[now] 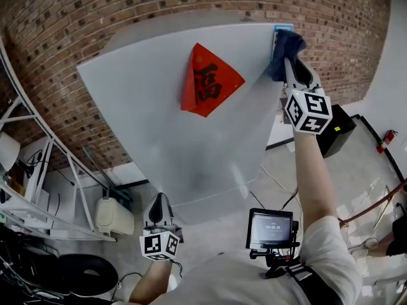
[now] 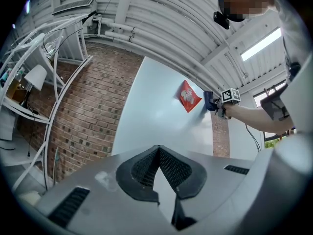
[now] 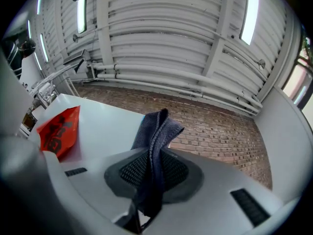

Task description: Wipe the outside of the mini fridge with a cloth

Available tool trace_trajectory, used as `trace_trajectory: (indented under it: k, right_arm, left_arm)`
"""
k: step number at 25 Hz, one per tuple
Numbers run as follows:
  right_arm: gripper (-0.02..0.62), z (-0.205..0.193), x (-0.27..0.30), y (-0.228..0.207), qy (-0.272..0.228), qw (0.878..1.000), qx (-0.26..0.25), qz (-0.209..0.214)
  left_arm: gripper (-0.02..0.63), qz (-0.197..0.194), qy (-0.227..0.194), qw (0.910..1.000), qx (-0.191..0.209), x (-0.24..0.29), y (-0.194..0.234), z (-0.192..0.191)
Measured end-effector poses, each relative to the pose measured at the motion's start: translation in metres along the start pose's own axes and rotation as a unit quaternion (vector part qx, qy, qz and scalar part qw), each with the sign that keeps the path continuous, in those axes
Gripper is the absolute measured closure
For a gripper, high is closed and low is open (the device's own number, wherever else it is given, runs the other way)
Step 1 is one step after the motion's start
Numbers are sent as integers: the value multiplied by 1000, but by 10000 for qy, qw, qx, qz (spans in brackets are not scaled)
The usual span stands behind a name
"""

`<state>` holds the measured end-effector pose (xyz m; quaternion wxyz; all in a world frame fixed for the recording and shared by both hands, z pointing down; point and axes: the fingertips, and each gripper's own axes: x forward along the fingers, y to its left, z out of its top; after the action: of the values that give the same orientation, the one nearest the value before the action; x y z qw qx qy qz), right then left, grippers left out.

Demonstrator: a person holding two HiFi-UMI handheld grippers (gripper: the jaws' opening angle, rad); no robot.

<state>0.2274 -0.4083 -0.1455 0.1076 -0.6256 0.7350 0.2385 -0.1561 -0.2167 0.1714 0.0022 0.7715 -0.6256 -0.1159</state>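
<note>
Right tongs (image 1: 291, 65) pinch the dark blue cloth (image 1: 286, 45), raised to the far right top corner of the pale grey fridge (image 1: 159, 113). The cloth seems to touch the fridge edge (contact is hard to confirm). Red diamond sticker (image 1: 208, 81) sits left of the cloth. Left tongs (image 1: 159, 203) are low and near, pressed together, empty, apart from the fridge. Brick wall (image 1: 76, 18) stands behind.

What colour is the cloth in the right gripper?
Dark blue. The cloth shows best in the right gripper view.
</note>
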Motion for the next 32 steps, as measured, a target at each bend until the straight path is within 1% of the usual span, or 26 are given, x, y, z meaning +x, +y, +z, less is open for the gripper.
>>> trace_trajectory:
  k: [3, 5, 10, 14, 17, 21, 24, 26, 29, 32]
  right_arm:
    - [534, 17, -13, 25, -259, 9994, -2, 229]
    - [534, 30, -24, 54, -433, 9979, 30, 478]
    - [534, 71, -39, 151, -770, 9882, -85, 1319]
    - [534, 100, -39, 228, -951, 9755, -149, 1976]
    - [534, 108, -39, 288, -995, 9663, -87, 2373]
    - [534, 95, -44, 367, -899, 9565, 61, 2776]
    - [534, 78, -50, 422, -809, 9512, -136, 2974]
    - [534, 64, -53, 447, -708, 9498, -308, 3031]
    - [534, 44, -49, 460, -554, 9535, -435, 2932]
    - [534, 37, -48, 458, -533, 9579, -502, 2777]
  left_arm:
    - [615, -40, -55, 10000, 2, 2, -2, 0]
    - [615, -58, -34, 10000, 7, -1, 0, -1]
    - [615, -79, -45, 9999, 50, -19, 17, 8]
    - [615, 109, -86, 9999, 44, -40, 45, 14]
    - [615, 312, -121, 9994, 43, -57, 67, 19]
    - [615, 515, -107, 9986, 89, -81, 91, 25]
    - [615, 653, -79, 9978, 113, -98, 108, 27]
    - [615, 730, -47, 9972, 123, -107, 118, 28]
    - [615, 743, 3, 9971, 141, -114, 126, 28]
    - [615, 688, 68, 9975, 128, -118, 130, 25]
